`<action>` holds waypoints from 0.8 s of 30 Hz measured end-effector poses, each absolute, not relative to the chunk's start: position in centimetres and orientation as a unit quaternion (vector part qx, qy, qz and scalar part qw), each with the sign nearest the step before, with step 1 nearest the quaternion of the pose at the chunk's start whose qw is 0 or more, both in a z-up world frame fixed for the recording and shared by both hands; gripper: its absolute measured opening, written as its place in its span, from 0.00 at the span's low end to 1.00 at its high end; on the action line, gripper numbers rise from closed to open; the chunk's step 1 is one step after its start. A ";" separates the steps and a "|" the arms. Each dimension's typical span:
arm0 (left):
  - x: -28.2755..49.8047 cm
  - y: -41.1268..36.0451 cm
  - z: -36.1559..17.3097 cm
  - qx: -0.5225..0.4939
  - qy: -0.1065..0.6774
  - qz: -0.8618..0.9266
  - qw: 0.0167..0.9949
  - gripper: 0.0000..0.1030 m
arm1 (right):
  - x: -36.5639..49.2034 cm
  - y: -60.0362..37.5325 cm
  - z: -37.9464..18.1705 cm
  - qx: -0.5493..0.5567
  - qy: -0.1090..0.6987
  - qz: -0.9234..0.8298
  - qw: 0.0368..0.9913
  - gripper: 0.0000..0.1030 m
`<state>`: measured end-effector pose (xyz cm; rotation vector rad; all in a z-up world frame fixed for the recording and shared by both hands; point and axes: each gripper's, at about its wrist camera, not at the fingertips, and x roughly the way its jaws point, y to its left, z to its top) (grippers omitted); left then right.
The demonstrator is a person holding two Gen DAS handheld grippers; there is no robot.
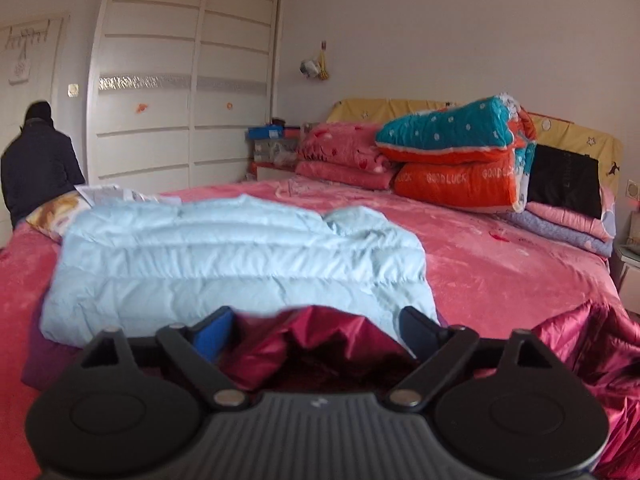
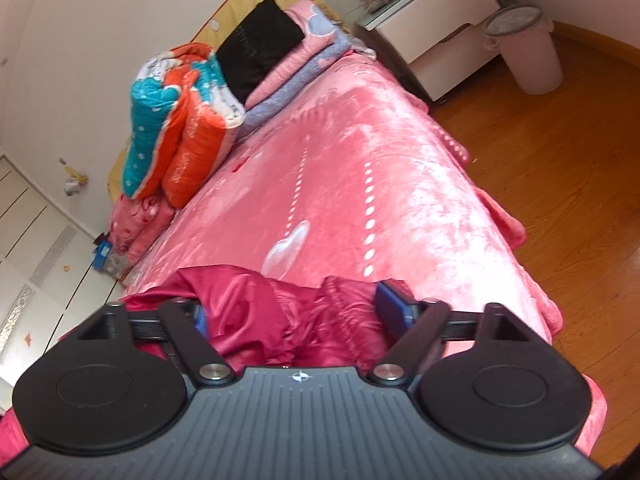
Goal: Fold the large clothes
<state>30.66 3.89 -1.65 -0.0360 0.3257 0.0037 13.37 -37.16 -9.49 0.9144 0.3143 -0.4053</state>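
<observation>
A dark red satin garment (image 1: 280, 344) lies crumpled at the near edge of the pink bed (image 1: 500, 264). My left gripper (image 1: 316, 320) is open just above it, jaws spread wide, the blue pads (image 1: 212, 336) clear of the cloth. Beyond it a light blue quilted jacket (image 1: 224, 256) lies spread flat on the bed. In the right wrist view the same red garment (image 2: 248, 304) bunches between the wide jaws of my right gripper (image 2: 296, 308), which is open, with no pad pressing on the fabric.
Folded quilts (image 1: 460, 160) and pillows are stacked at the headboard. A white wardrobe (image 1: 180, 80) stands at the back left, with a person in a dark coat (image 1: 36, 160) beside it. A nightstand (image 2: 440, 20), a pink bin (image 2: 524, 48) and wooden floor (image 2: 560, 200) lie right of the bed.
</observation>
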 end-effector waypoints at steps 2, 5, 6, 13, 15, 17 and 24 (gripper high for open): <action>30.3 4.2 -0.8 -0.004 0.140 0.010 0.990 0.96 | 13.4 -37.1 -9.4 0.433 0.151 -0.197 0.866 0.98; 30.1 4.6 0.6 0.014 0.122 0.023 0.992 0.96 | 13.7 -36.8 -9.1 0.421 0.155 -0.202 0.871 0.99; 29.7 4.8 0.9 0.013 0.117 0.020 0.993 0.96 | 13.7 -36.8 -9.0 0.419 0.155 -0.203 0.871 0.99; 26.9 1.8 -1.1 0.074 0.137 -0.055 0.986 0.96 | 13.3 -36.9 -7.7 0.397 0.133 -0.188 0.888 1.00; 26.2 0.0 -1.8 0.089 0.148 -0.098 0.980 0.95 | 13.1 -37.0 -7.3 0.391 0.123 -0.180 0.894 1.00; 25.5 -2.1 -2.4 0.108 0.160 -0.149 0.970 0.95 | 13.3 -37.3 -7.0 0.389 0.121 -0.172 0.897 1.00; 23.8 -8.7 -4.7 0.174 0.175 -0.259 0.934 0.95 | 12.9 -38.8 -6.5 0.421 0.111 -0.156 0.887 1.00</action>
